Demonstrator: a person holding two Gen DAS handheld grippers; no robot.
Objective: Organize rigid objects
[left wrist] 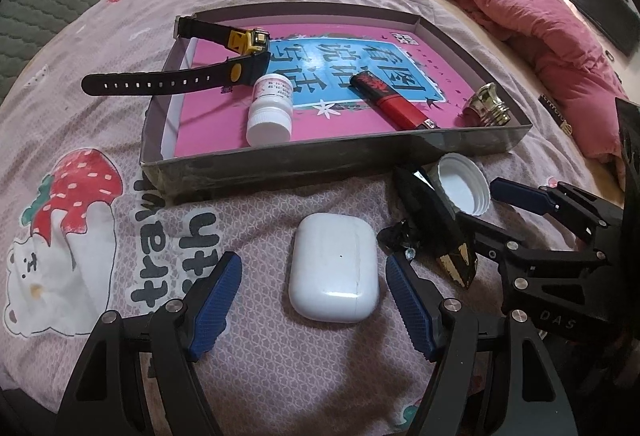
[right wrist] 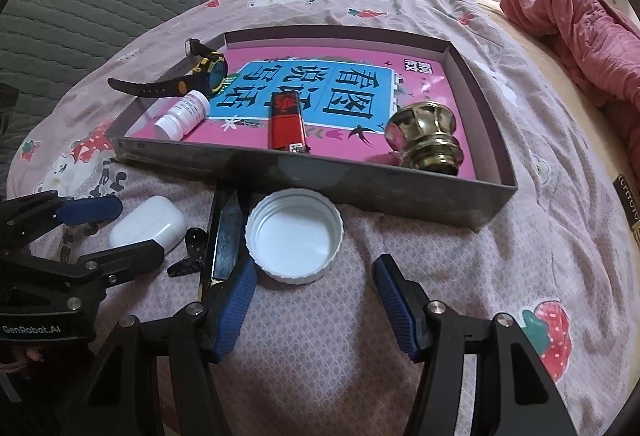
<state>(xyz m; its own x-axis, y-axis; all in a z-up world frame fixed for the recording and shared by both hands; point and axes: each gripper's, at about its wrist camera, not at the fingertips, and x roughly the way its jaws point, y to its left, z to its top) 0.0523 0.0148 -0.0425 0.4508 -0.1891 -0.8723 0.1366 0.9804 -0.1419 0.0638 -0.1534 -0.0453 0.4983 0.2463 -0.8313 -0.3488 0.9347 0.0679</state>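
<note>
Ahead of both tools, on the bed's pink strawberry-print sheet (left wrist: 280,376), sits the shallow grey cardboard box (right wrist: 360,192), already holding several items. Three things remain outside it. The glossy white earbud case (left wrist: 334,272) lies between the spread jaws of the left tool (left wrist: 314,302), untouched. The white plastic screw cap (right wrist: 294,236) lies just beyond the right tool (right wrist: 314,302), equally open and empty. A black faceted bar (left wrist: 436,224) lies between them. Judged step: pre-grasp. Next, each tool should lower, close, and carry forward over the wall.
</note>
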